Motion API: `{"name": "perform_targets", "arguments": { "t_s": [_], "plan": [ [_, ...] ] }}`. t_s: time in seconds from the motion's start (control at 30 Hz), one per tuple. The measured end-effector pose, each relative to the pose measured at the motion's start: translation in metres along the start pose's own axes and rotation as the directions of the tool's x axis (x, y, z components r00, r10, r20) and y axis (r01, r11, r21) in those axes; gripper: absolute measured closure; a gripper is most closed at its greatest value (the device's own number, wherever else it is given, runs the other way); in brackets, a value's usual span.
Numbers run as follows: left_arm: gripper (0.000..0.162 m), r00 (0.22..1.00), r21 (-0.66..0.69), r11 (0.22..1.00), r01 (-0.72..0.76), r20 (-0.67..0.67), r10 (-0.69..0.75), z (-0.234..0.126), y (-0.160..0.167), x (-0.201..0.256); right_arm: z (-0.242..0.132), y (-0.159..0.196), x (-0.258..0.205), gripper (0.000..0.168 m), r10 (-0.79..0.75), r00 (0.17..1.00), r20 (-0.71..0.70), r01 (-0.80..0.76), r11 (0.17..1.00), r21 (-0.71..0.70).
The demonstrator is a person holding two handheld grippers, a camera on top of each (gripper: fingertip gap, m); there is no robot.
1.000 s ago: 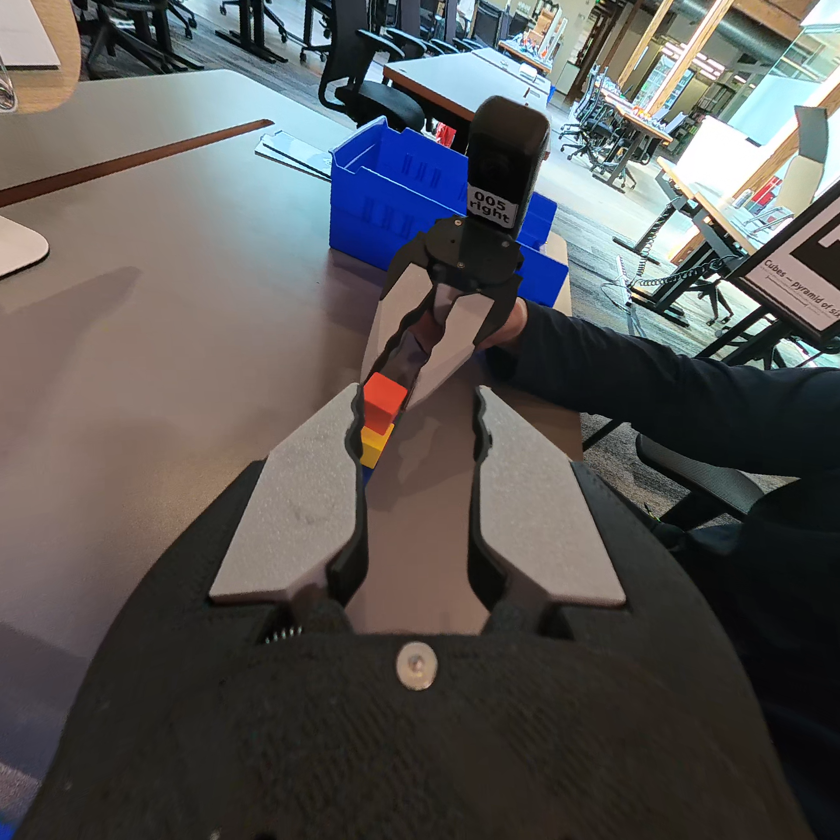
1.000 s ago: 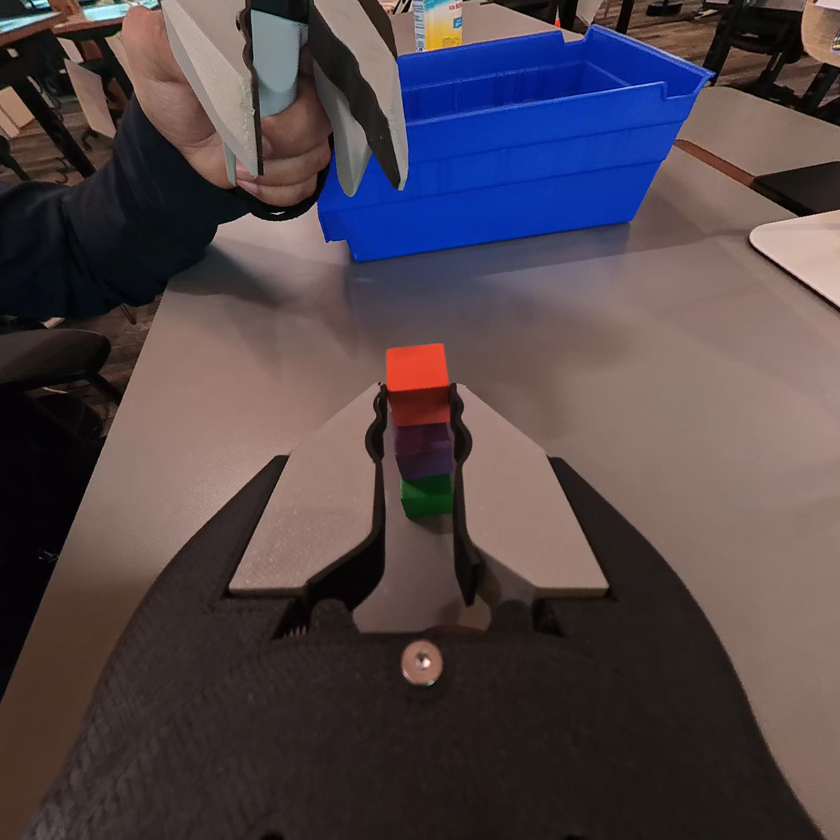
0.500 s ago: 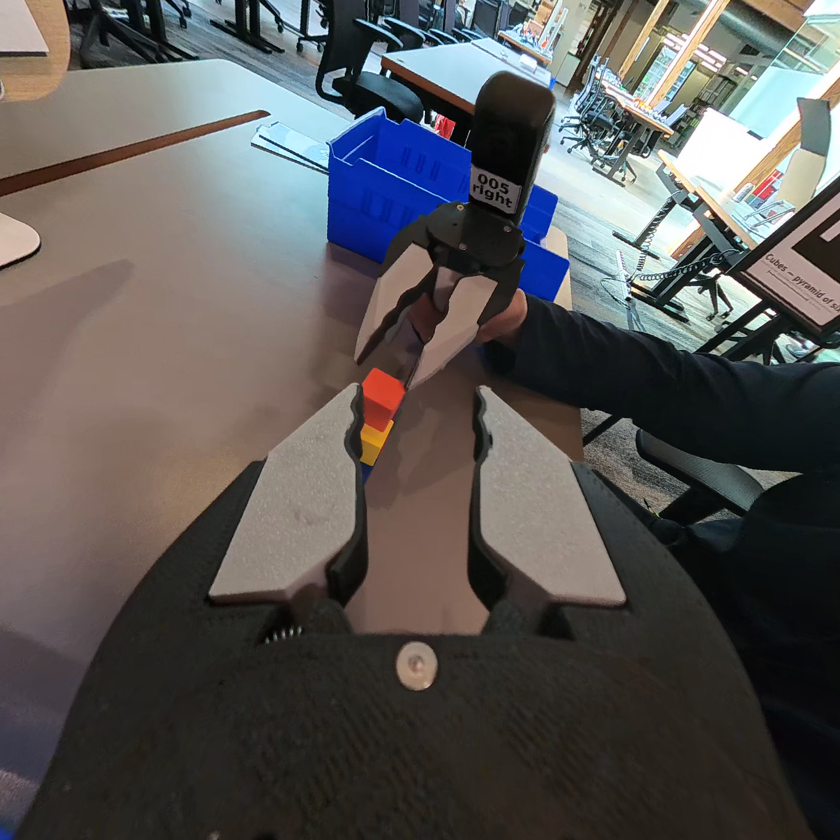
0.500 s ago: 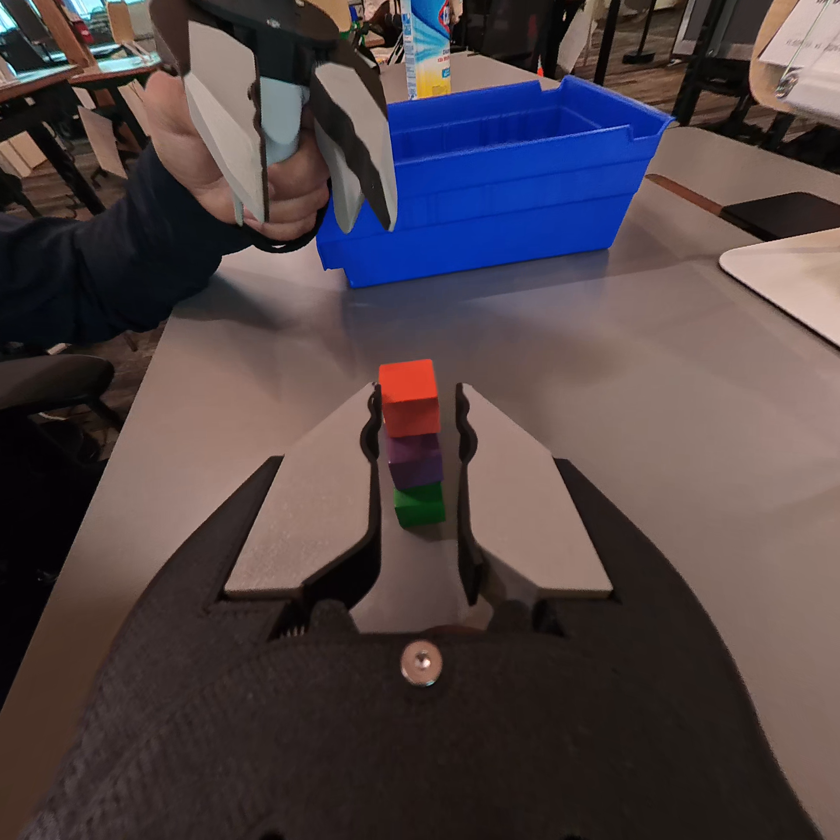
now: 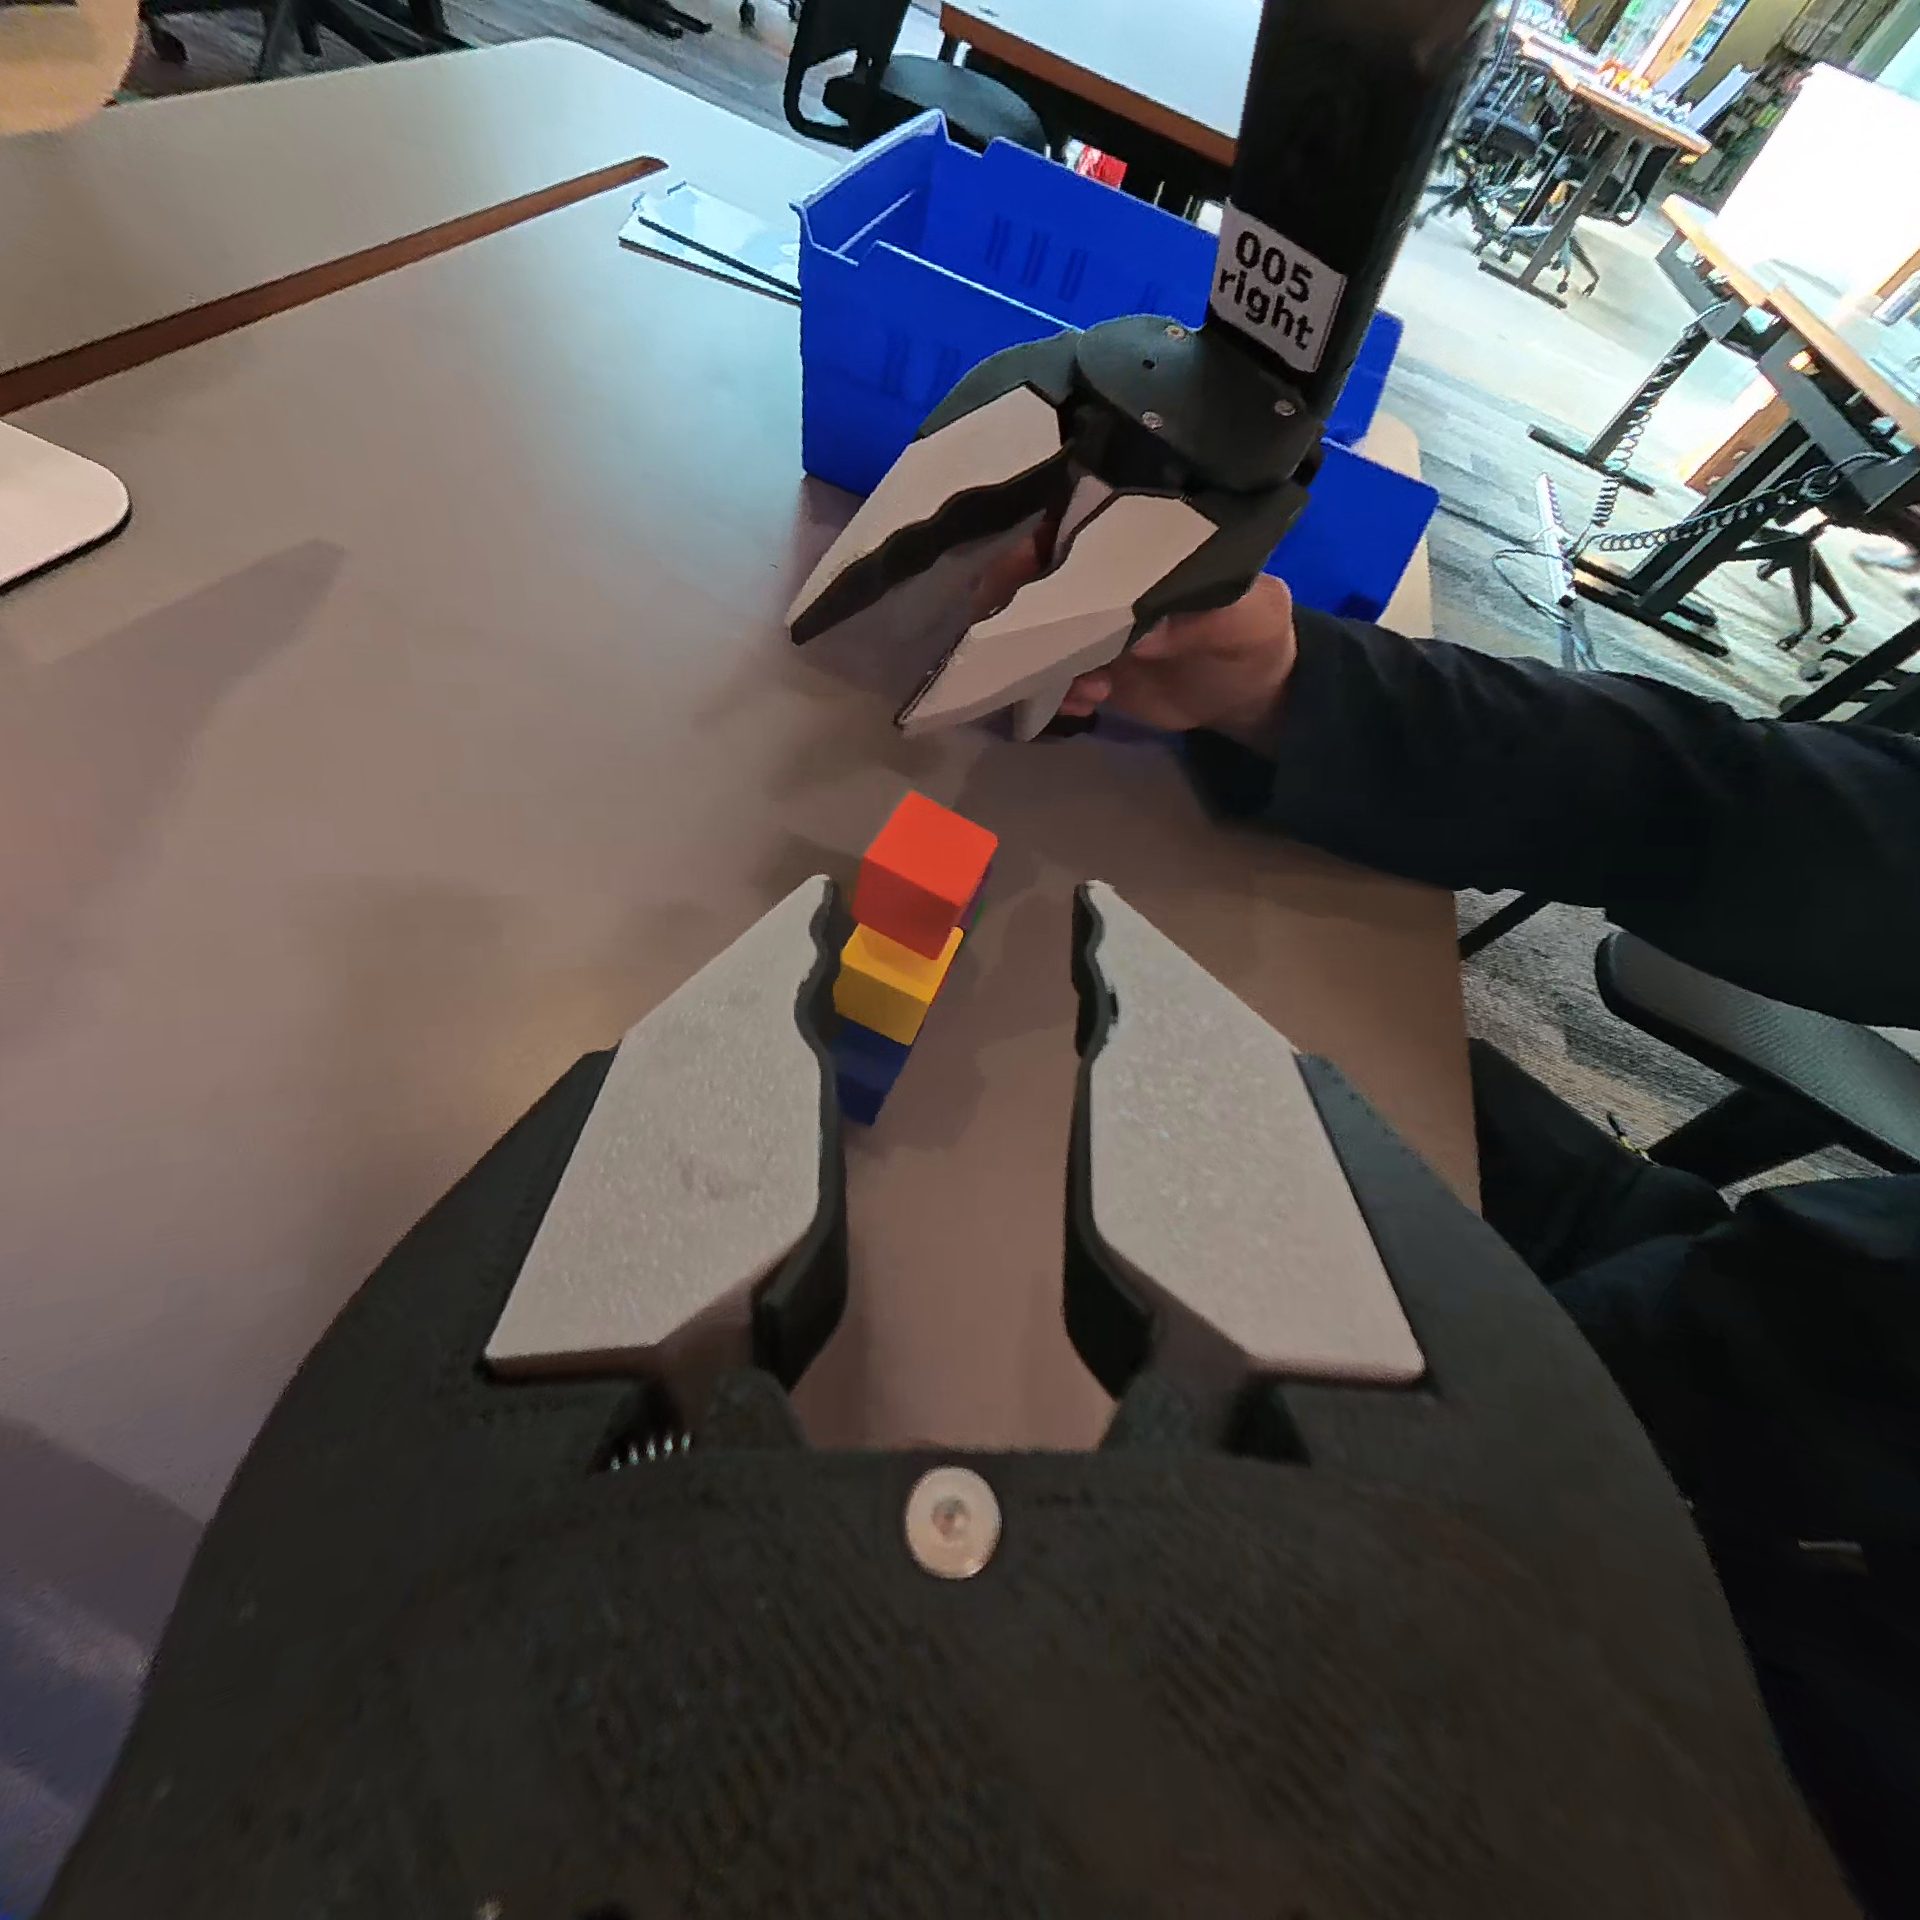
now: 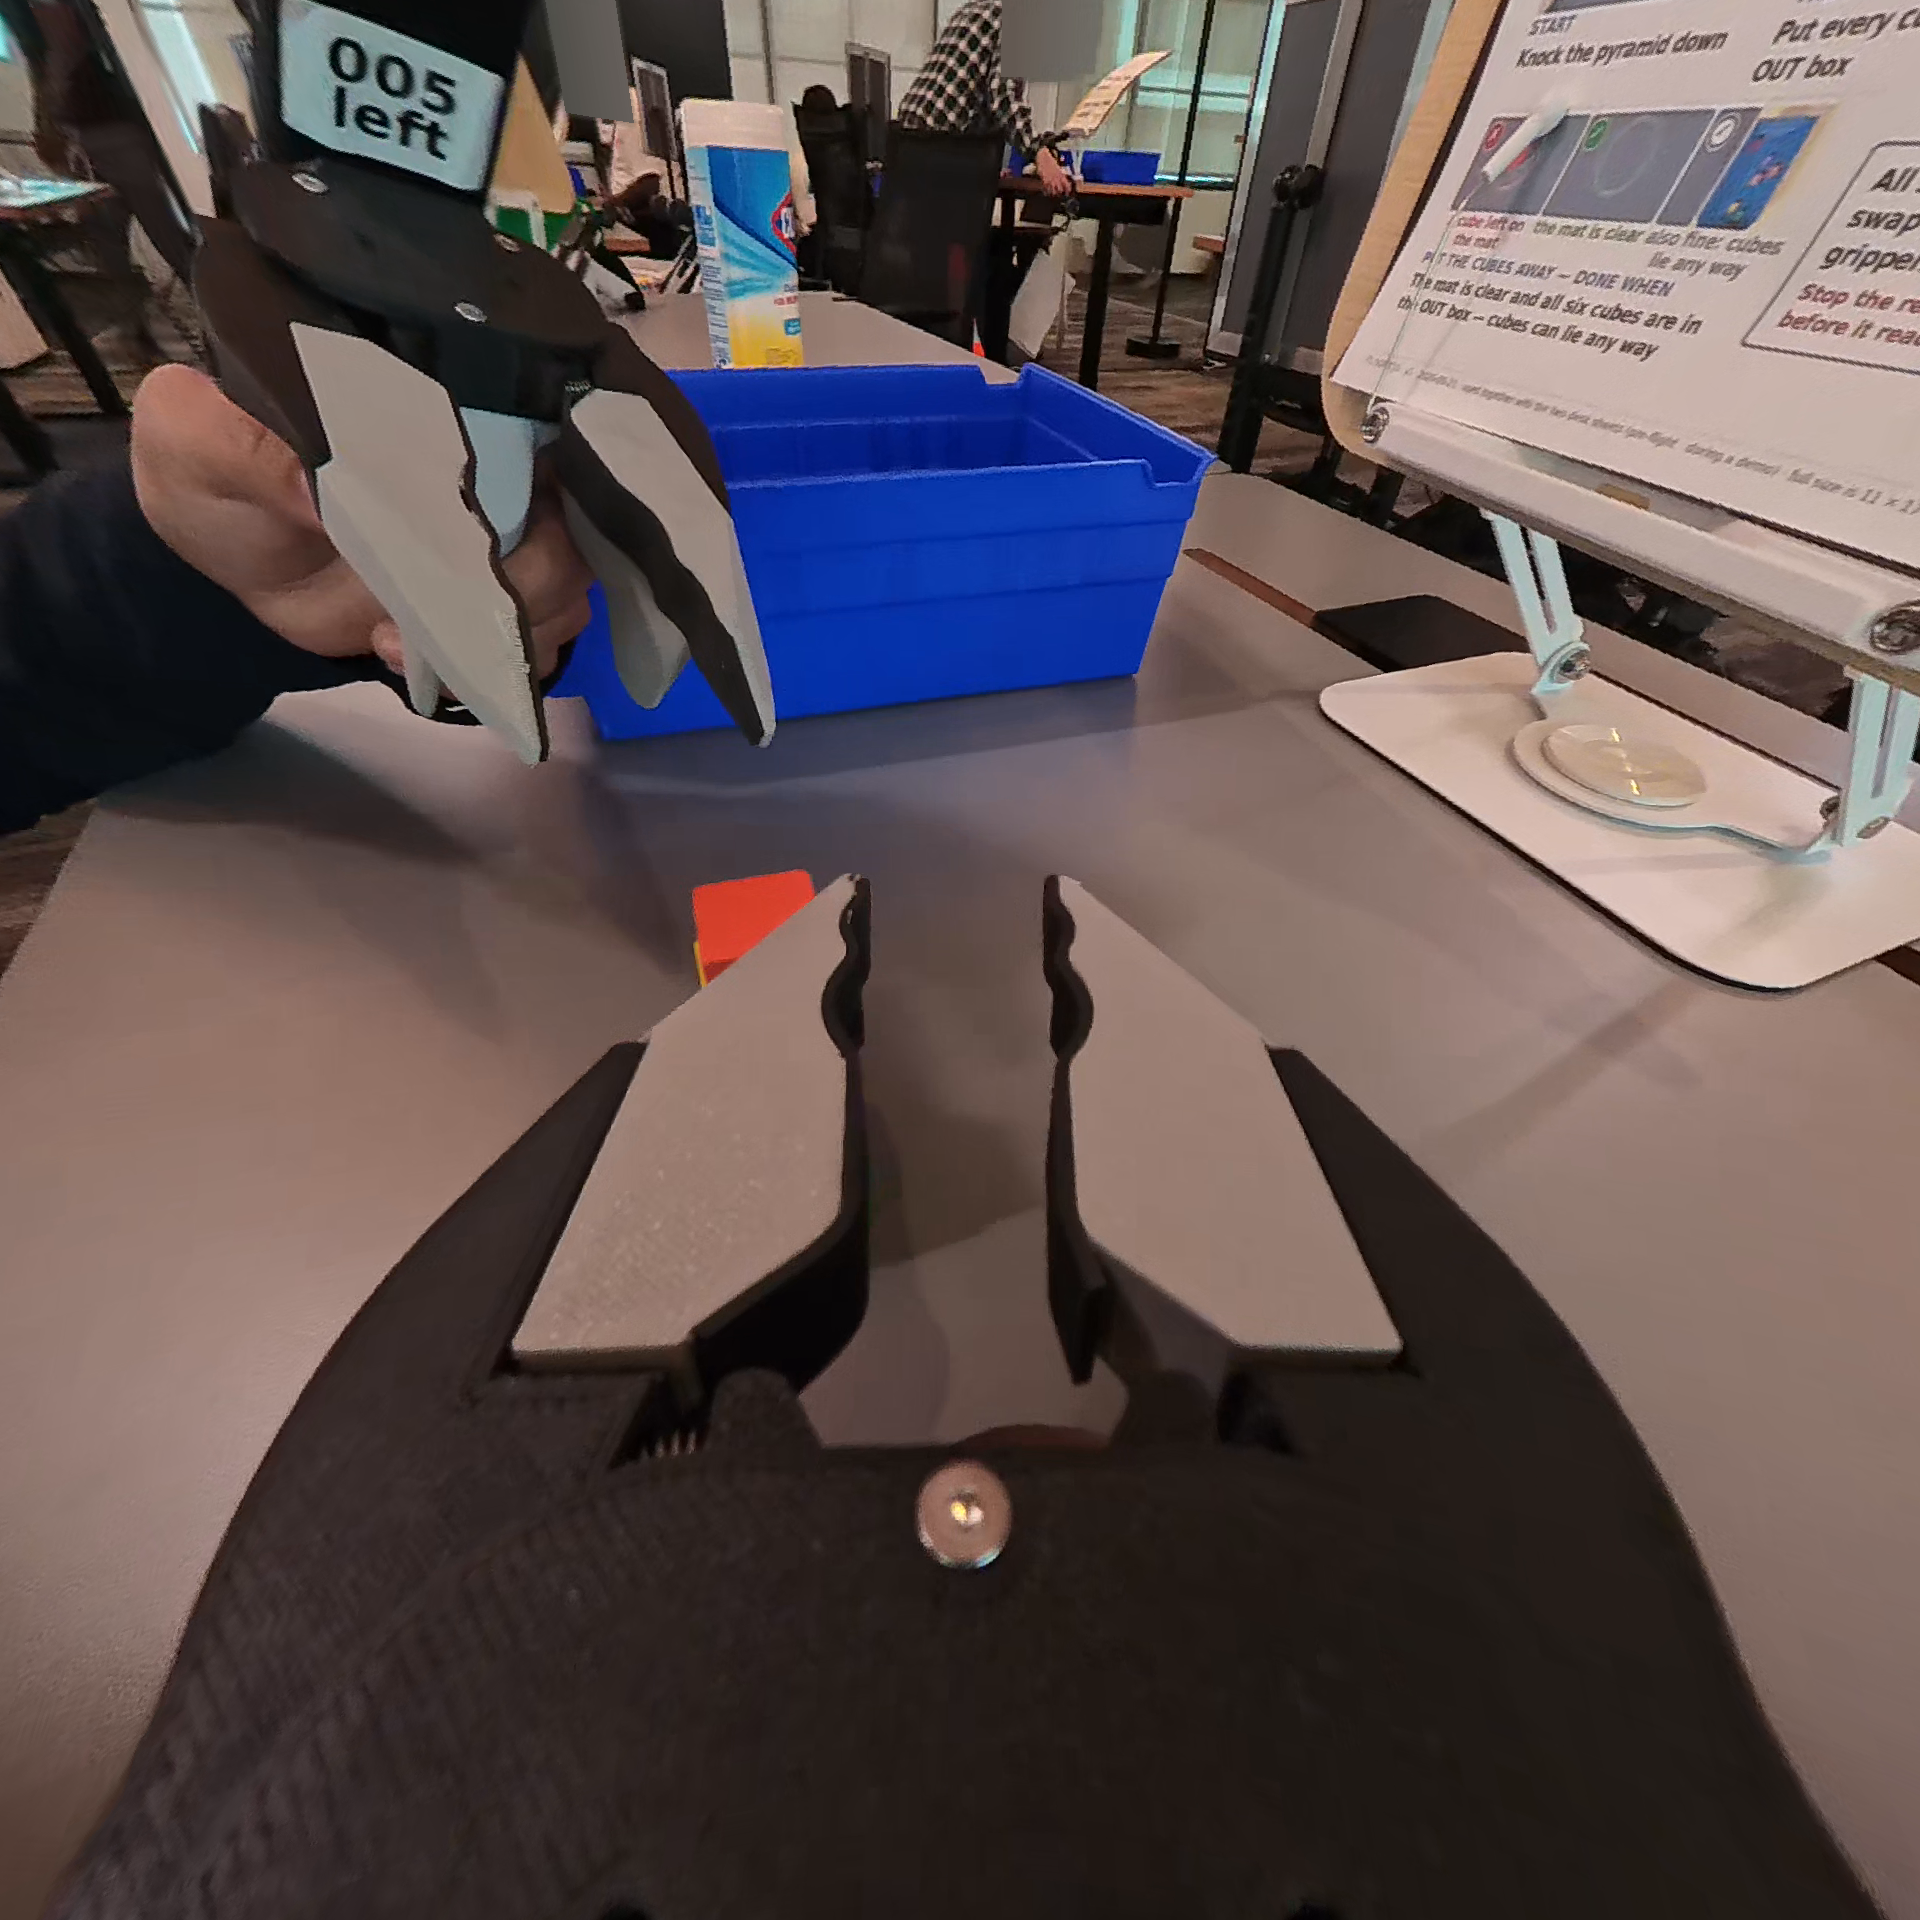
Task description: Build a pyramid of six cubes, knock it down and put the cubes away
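A pyramid of cubes stands on the grey table (image 5: 416, 727), seen end-on in the left wrist view. A red cube (image 5: 925, 868) is on top, with a yellow cube (image 5: 894, 982) under it and a blue cube (image 5: 868, 1070) at the bottom. Slivers of purple and green show behind them. My left gripper (image 5: 951, 904) is open and empty, just short of the stack. My right gripper (image 6: 954, 894) is open and empty. It is raised to the right of the stack, so its finger hides most of the red cube (image 6: 743, 914). The right gripper also shows in the left wrist view (image 5: 852, 681).
A blue bin (image 6: 935, 540) stands empty at the back of the table, and also shows in the left wrist view (image 5: 1039, 312). A white stand (image 6: 1610, 810) holding an instruction sheet is at the right. A wipes canister (image 6: 743, 239) is behind the bin. The left gripper (image 6: 644, 738) hovers in front of the bin. The gap from one gripper's tips to the other's is roughly 7 centimetres. About 5 centimetres separates my left fingertips from the yellow cube (image 5: 894, 982).
My right gripper has opened off the red cube and drawn back up and to the right. The red cube stays on top of the stack. My left gripper has shifted slightly.
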State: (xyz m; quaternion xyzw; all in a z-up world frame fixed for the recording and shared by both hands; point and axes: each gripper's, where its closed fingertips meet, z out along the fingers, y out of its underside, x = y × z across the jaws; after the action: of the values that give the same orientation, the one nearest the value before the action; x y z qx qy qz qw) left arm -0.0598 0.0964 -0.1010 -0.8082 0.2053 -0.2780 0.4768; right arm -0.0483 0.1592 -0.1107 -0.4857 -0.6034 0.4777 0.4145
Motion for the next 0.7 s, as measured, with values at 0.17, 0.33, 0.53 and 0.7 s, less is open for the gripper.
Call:
{"name": "perform_targets", "arguments": {
  "t_s": [0.17, 0.33, 0.53, 0.7],
  "plan": [
    [0.121, 0.998, 0.033, 0.999, -0.043, 0.042, 0.042, -0.003, -0.006, -0.004, 0.001, 0.011, 0.01, 0.138, -0.018, 0.999, -0.048, 0.016, 0.999, -0.035],
    [0.122, 0.996, 0.018, 0.999, -0.05, 0.073, 0.049, -0.001, -0.002, -0.011, 0.002, 0.014, 0.007, 0.139, -0.058, 0.997, -0.056, 0.055, 0.997, -0.058],
    [0.122, 0.995, -0.015, 0.999, -0.049, 0.084, 0.05, 0.004, 0.006, -0.015, -0.002, 0.004, 0.003, 0.143, -0.062, 0.997, -0.054, 0.061, 0.998, -0.019],
    [0.123, 0.992, -0.035, 0.997, -0.065, 0.107, 0.068, 0.007, 0.01, -0.019, -0.005, -0.004, -0.008, 0.158, -0.025, 0.999, 0.023, 0.024, 0.999, 0.029]
  ]
}}
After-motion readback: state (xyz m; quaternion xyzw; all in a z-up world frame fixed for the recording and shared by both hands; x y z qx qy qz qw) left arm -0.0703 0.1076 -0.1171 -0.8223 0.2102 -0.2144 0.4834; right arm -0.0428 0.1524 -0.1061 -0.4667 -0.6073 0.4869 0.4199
